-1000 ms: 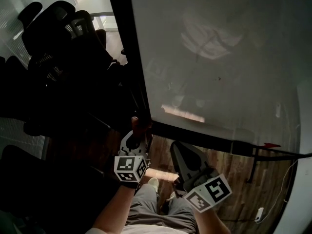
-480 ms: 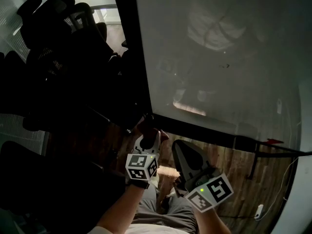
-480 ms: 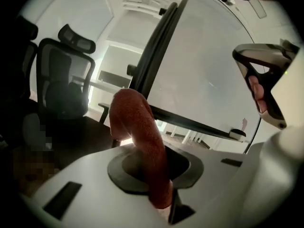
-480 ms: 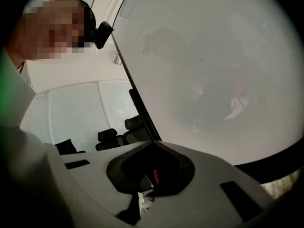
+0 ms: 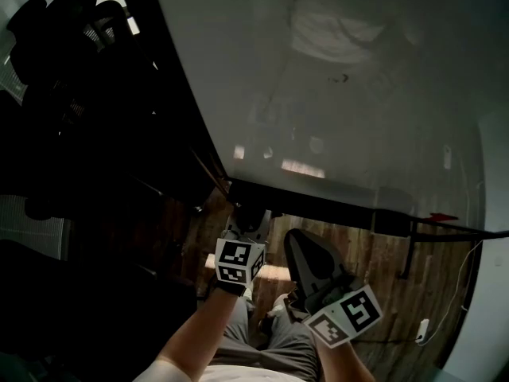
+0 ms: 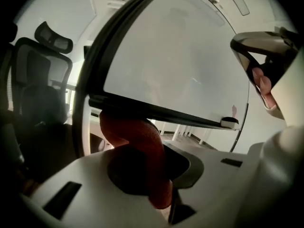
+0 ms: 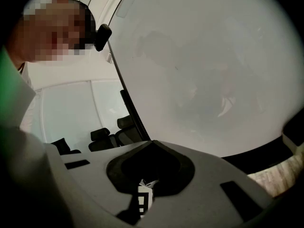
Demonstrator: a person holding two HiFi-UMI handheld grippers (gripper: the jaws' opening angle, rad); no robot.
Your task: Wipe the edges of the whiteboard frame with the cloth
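Note:
The whiteboard (image 5: 334, 78) fills the upper head view, its black frame (image 5: 318, 201) running along the bottom. My left gripper (image 5: 245, 218) is just under that bottom edge, near the lower left corner, and is shut on a red cloth (image 6: 135, 137). In the left gripper view the cloth bulges up from the left gripper (image 6: 142, 175) and presses against the frame's (image 6: 156, 112) underside. My right gripper (image 5: 296, 241) hangs lower and to the right, shut with nothing in it, clear of the frame. The right gripper view looks over the right gripper (image 7: 152, 144) at the board (image 7: 213, 65).
Black office chairs (image 5: 56, 46) crowd the left side, close to the board's left edge. A red marker (image 5: 441, 216) lies on the bottom ledge at the right. Wooden floor (image 5: 382, 269) and a cable (image 5: 469, 285) show below. The person's legs are under the grippers.
The left gripper with the cloth has slid from the frame's lower left corner to just under the bottom edge, slightly rightward. The right gripper has barely moved.

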